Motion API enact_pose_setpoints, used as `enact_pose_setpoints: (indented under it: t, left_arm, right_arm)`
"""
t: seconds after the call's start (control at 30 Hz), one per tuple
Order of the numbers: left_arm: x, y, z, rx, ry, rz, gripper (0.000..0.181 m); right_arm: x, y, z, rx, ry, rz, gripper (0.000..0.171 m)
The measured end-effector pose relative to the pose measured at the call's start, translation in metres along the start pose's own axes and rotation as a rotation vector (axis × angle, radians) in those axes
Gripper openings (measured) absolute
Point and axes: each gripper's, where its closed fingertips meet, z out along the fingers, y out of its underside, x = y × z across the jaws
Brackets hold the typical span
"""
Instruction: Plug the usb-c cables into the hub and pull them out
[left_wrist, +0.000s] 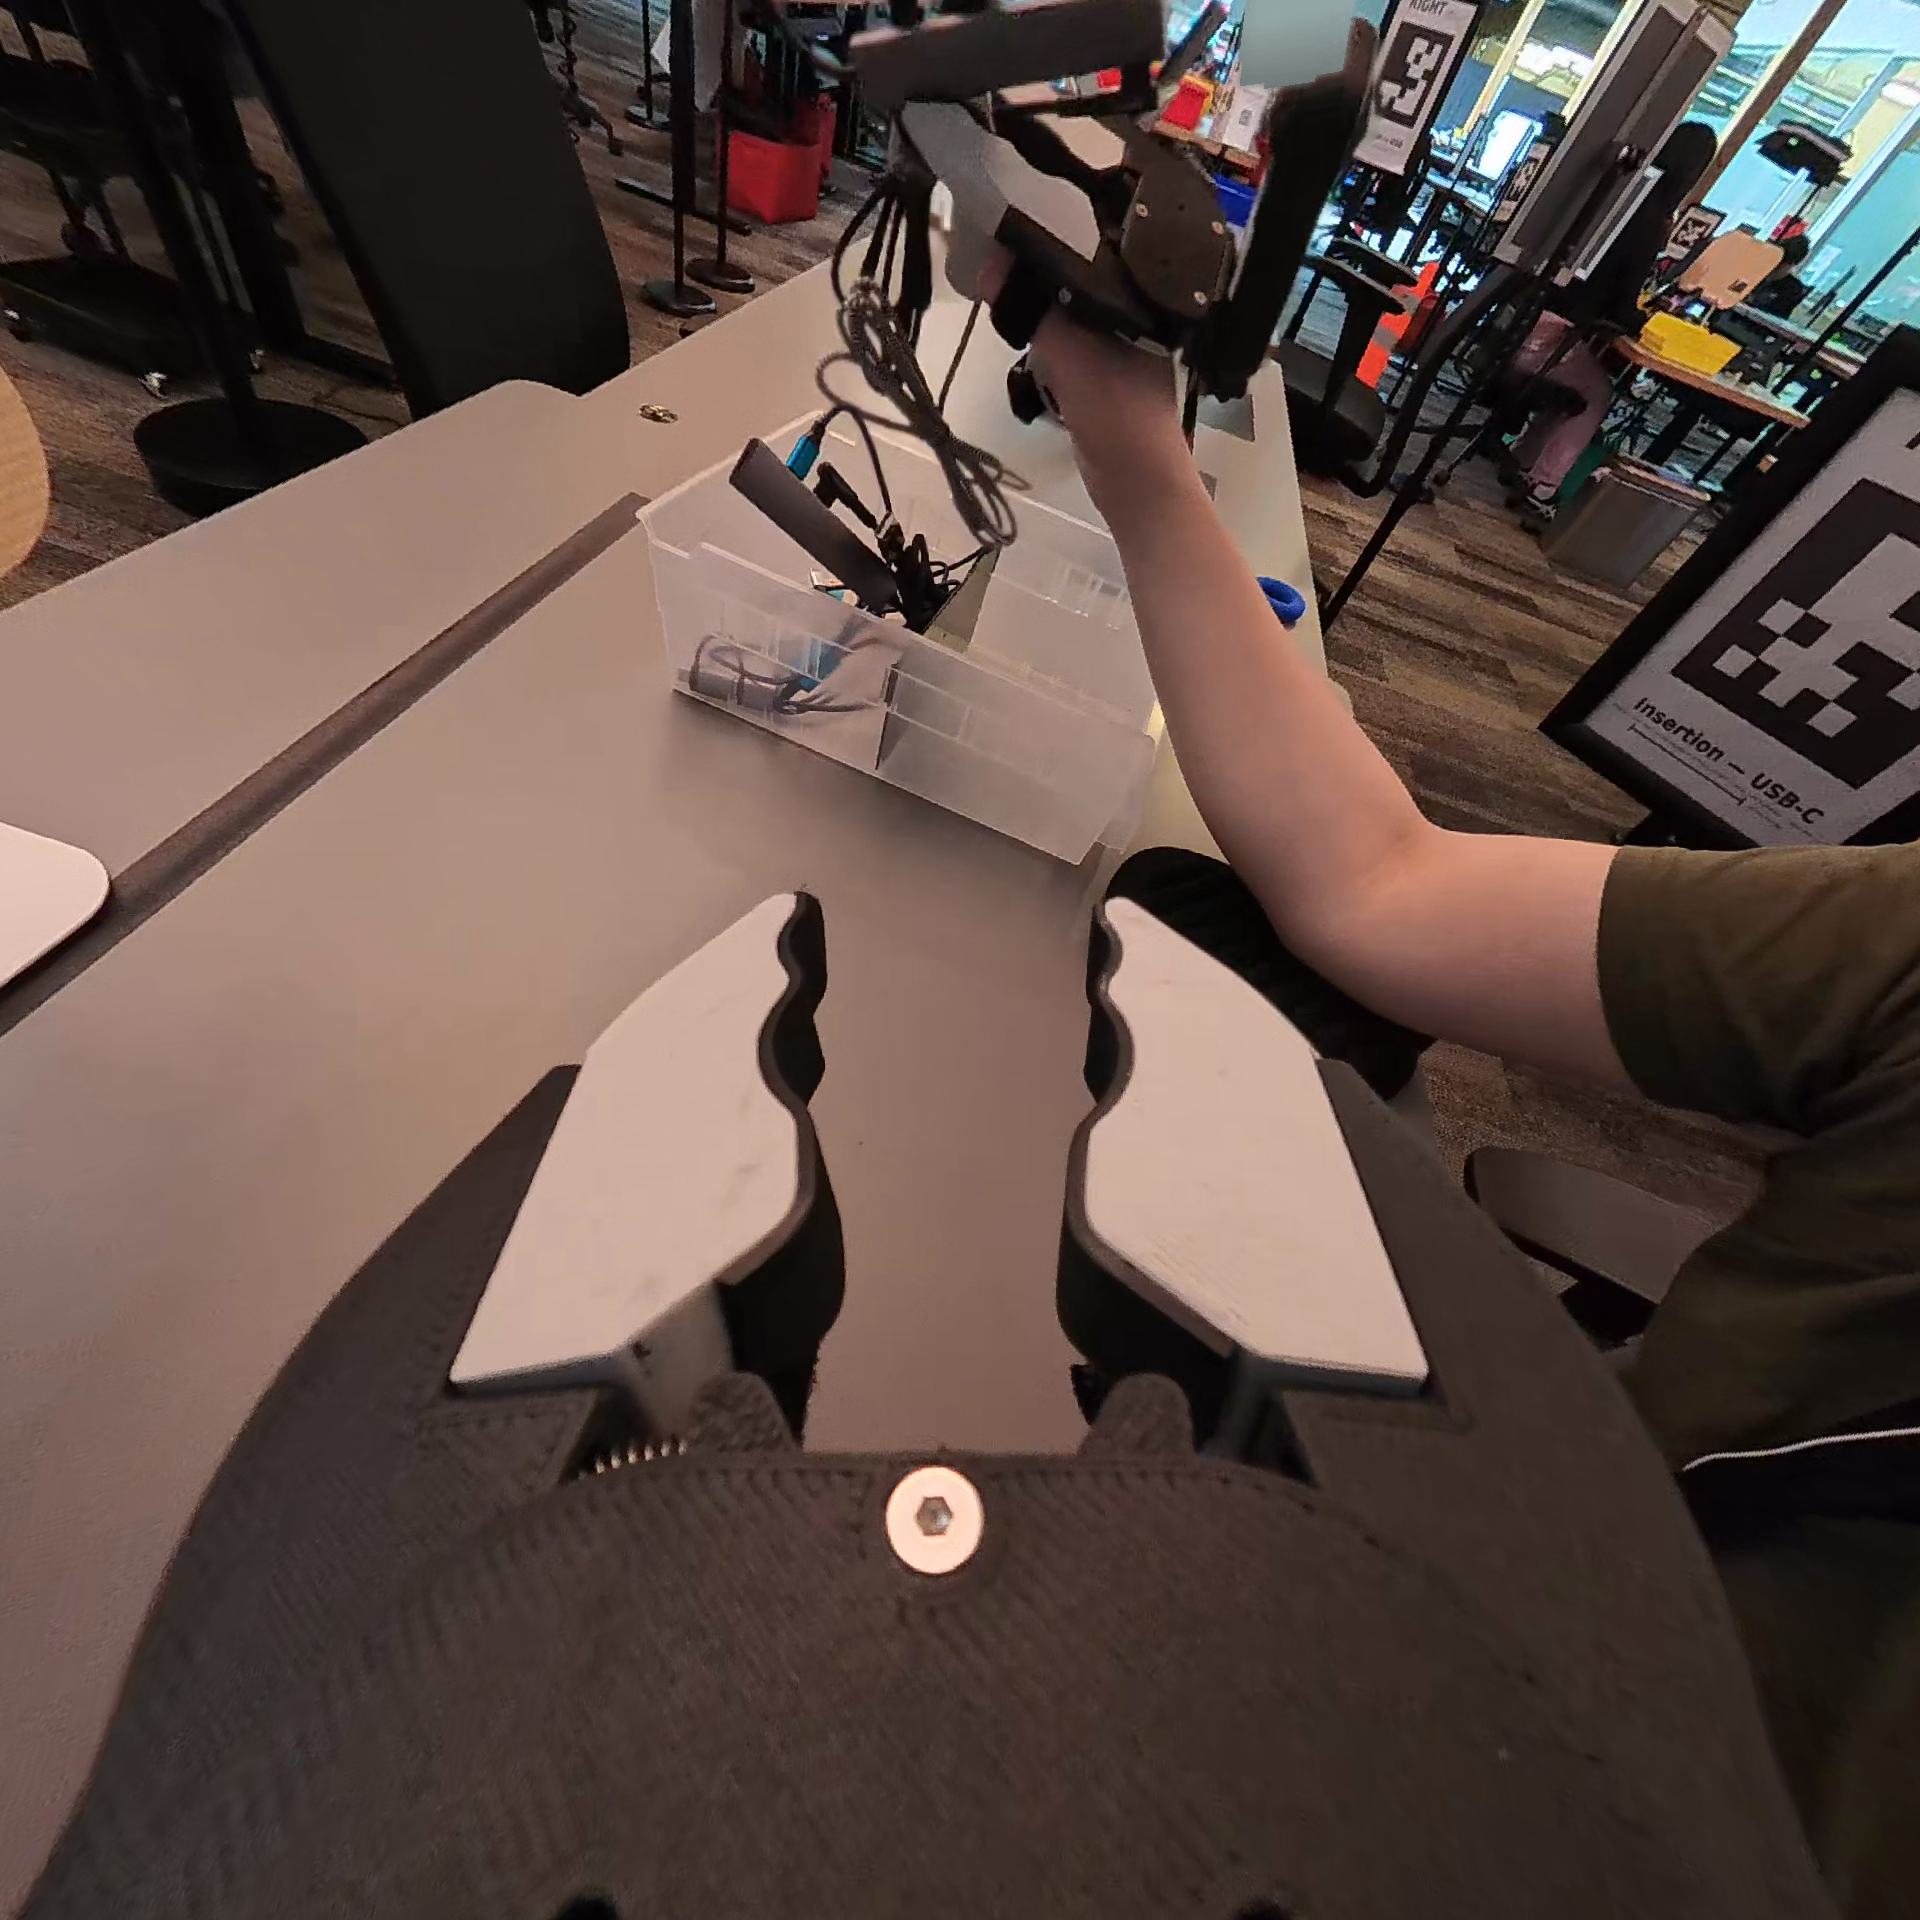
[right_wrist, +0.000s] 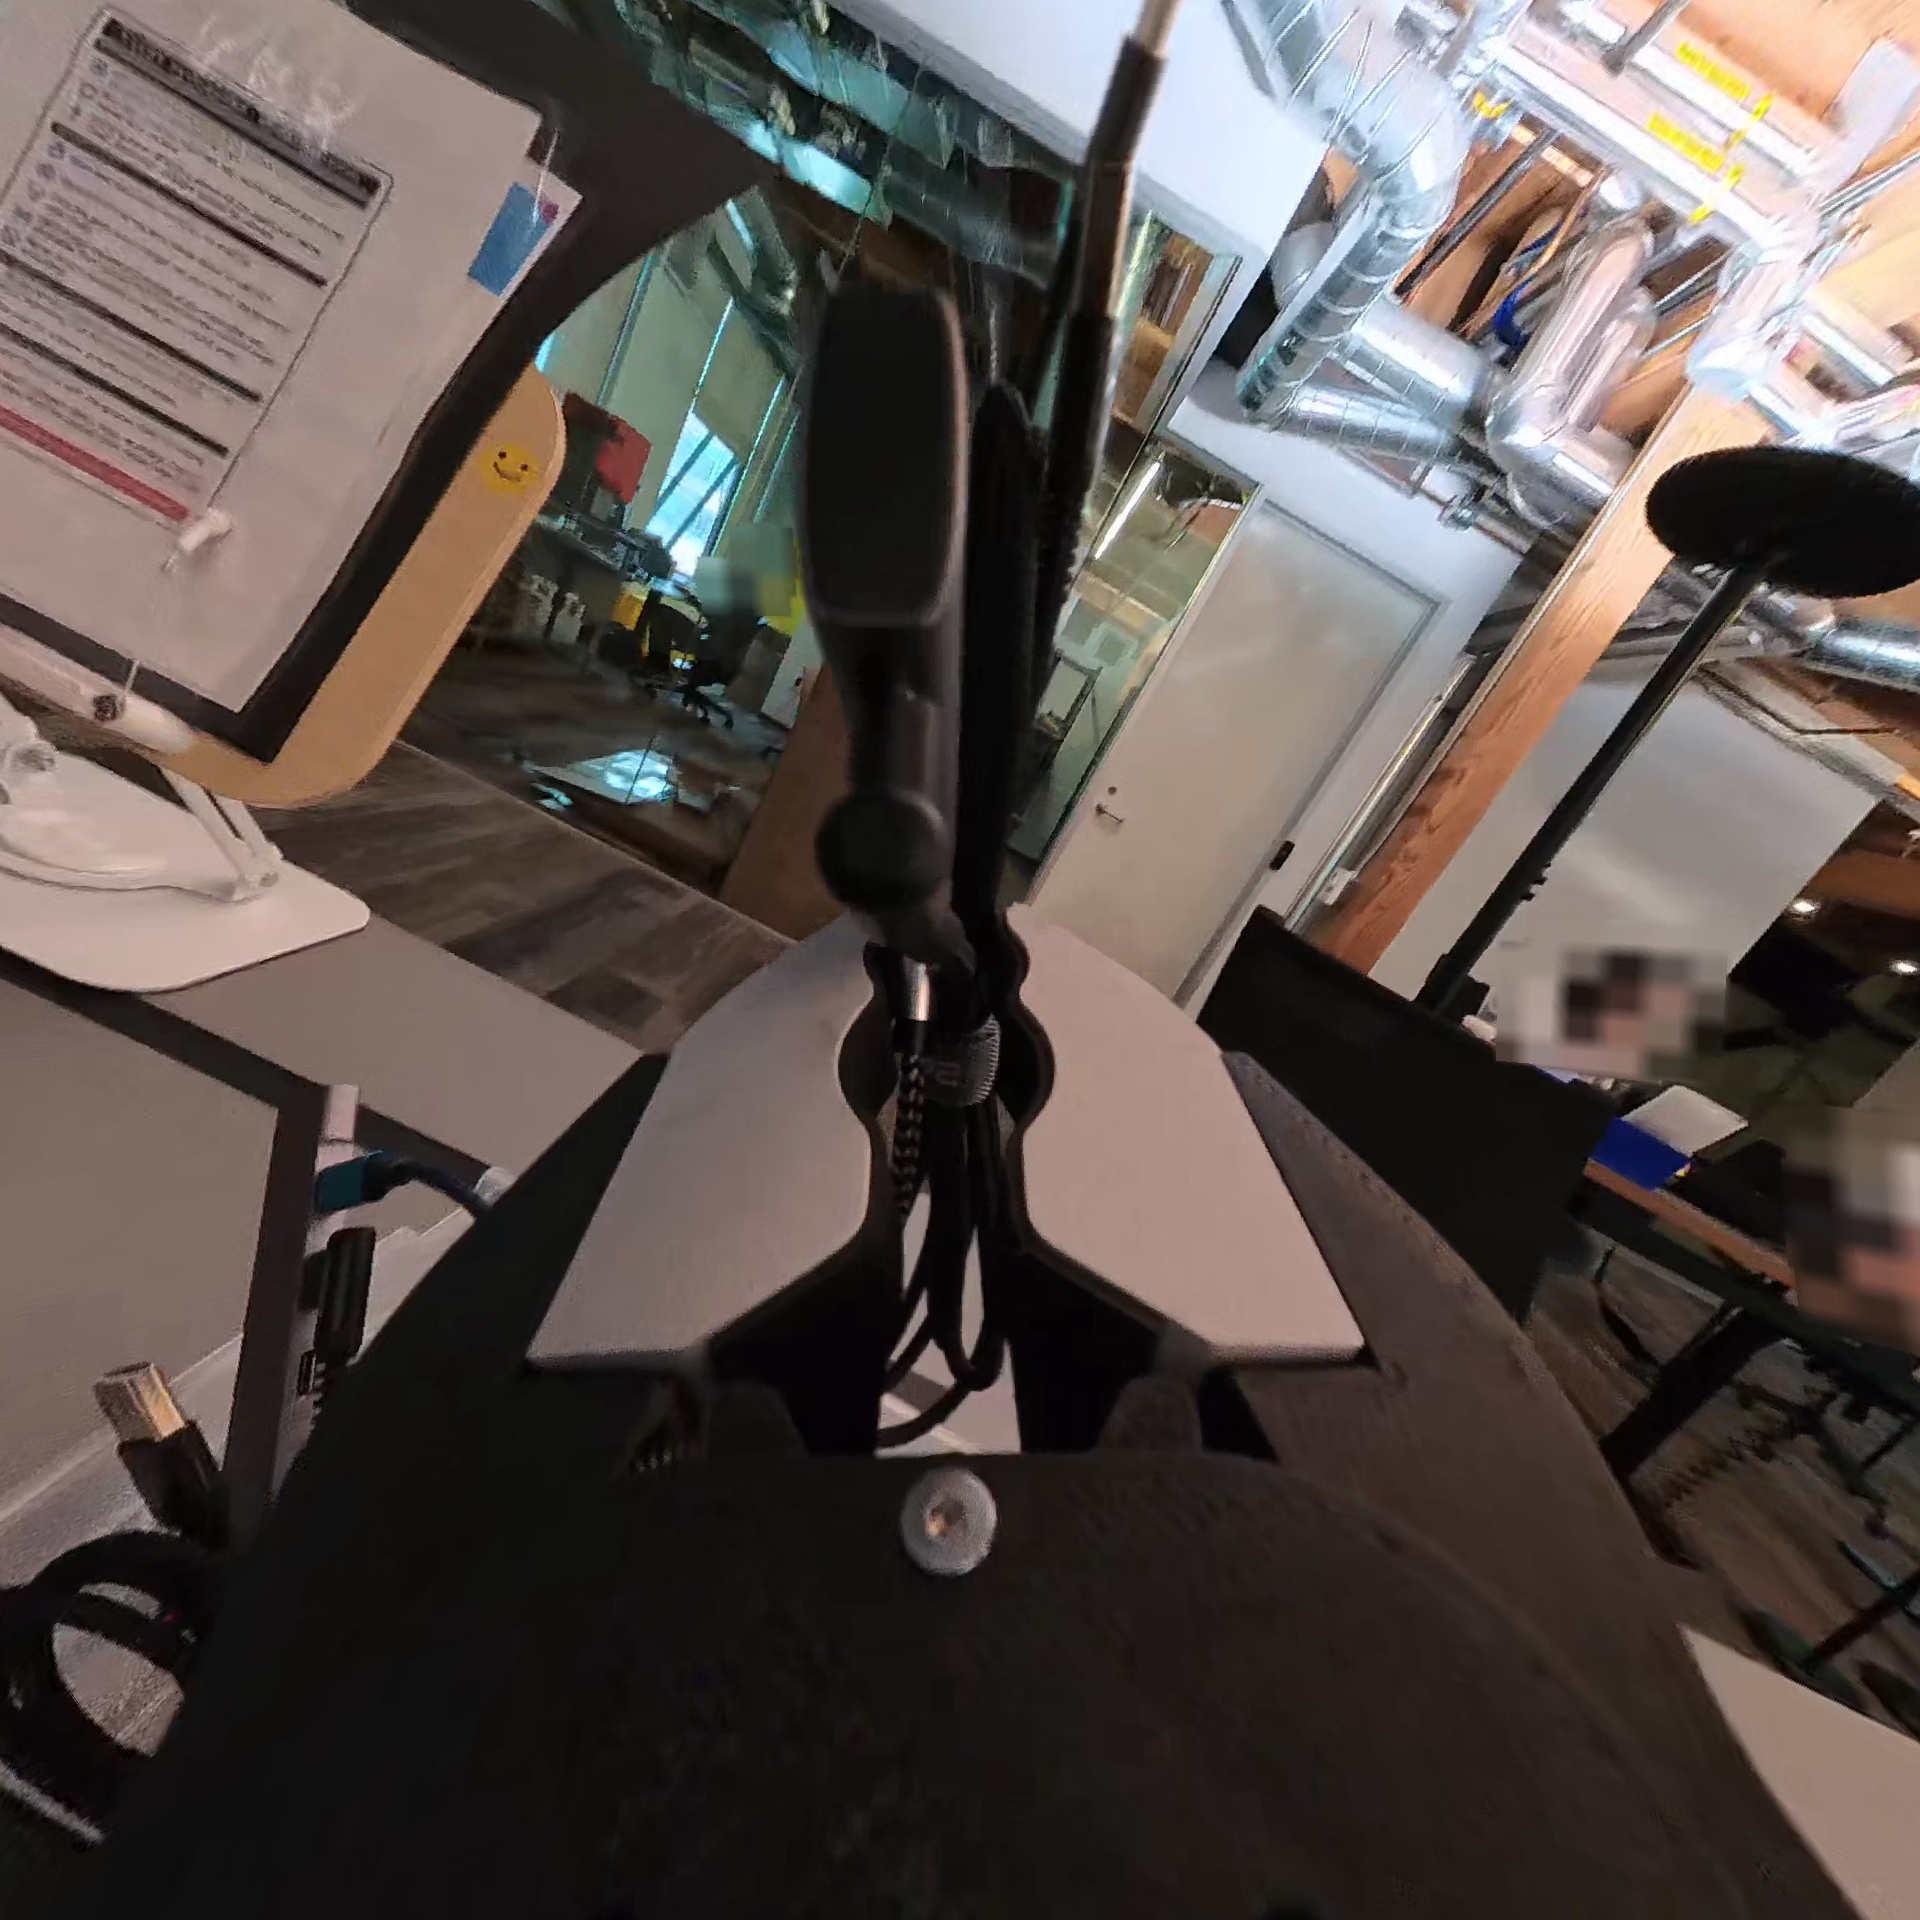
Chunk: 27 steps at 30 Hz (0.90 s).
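Note:
My left gripper (left_wrist: 954, 914) is open and empty, low over the grey table (left_wrist: 416, 779). Ahead stands a clear plastic bin (left_wrist: 997, 748). A dark bar-shaped hub (left_wrist: 810, 530) leans in it, with a teal plug (left_wrist: 805, 449) and a black plug (left_wrist: 842, 488) in its side. My right gripper (left_wrist: 935, 177) is raised above the bin, shut on a bundle of black cables (left_wrist: 904, 384) that hangs down into it. In the right wrist view the gripper (right_wrist: 945, 956) pinches the bundle (right_wrist: 940, 1081). A blurred dark plug body (right_wrist: 883, 520) sticks out past the tips. The hub (right_wrist: 275, 1299) is at lower left.
A person's bare arm (left_wrist: 1247, 675) reaches across the bin's right side. A white stand base (left_wrist: 42, 894) sits at the table's left edge. A framed marker sign (left_wrist: 1787, 644) stands to the right. A loose metal-tipped plug (right_wrist: 145, 1403) and a coiled black cable (right_wrist: 94, 1621) lie in the bin. The grippers' ends are close to 40 cm from one another. The left gripper is farther from the hub (right_wrist: 275, 1299), some 30 cm, than the right, some 15 cm.

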Motion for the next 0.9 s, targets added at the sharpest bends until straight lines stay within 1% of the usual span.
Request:
enact_pose_setpoints:
  t: [0.13,0.23,0.33,0.43,0.5,0.53,0.57,0.63,0.73,0.87,0.9]
  left_arm:
    - [0.000,0.005,0.004,-0.020,0.002,0.002,0.048]
    - [0.000,0.008,0.006,-0.039,0.004,0.004,0.048]
    - [-0.001,0.011,0.008,-0.053,0.004,0.006,0.047]
    - [0.000,0.015,0.011,-0.071,0.015,0.000,0.047]
    - [0.000,0.018,0.012,-0.084,0.019,-0.001,0.047]
    - [0.000,0.019,0.013,-0.090,0.021,-0.002,0.047]
    - [0.000,0.021,0.014,-0.097,0.022,-0.002,0.047]
    - [0.000,0.023,0.016,-0.110,0.028,-0.004,0.047]
    - [0.000,0.029,0.021,-0.134,0.034,-0.007,0.047]
    - [0.001,0.037,0.027,-0.164,0.048,-0.012,0.047]
    - [0.002,0.039,0.029,-0.172,0.051,-0.013,0.047]
  right_arm:
    - [-0.016,0.013,0.011,-0.052,-0.064,-0.011,0.015]
    - [-0.038,0.035,0.016,-0.148,-0.198,0.020,0.016]
    - [-0.061,0.056,0.012,-0.231,-0.348,0.048,0.016]
    - [-0.076,0.067,0.006,-0.286,-0.443,0.038,0.016]
    - [-0.084,0.078,-0.002,-0.390,-0.517,0.091,0.017]
    - [-0.084,0.084,-0.006,-0.434,-0.527,0.102,0.015]
    - [-0.084,0.089,-0.010,-0.473,-0.540,0.116,0.019]
    - [-0.084,0.094,-0.018,-0.524,-0.559,0.168,0.018]
    - [-0.087,0.106,-0.032,-0.628,-0.608,0.350,0.021]
    - [-0.091,0.124,-0.034,-0.644,-0.620,0.485,0.017]
    - [-0.090,0.125,-0.032,-0.638,-0.615,0.488,0.017]
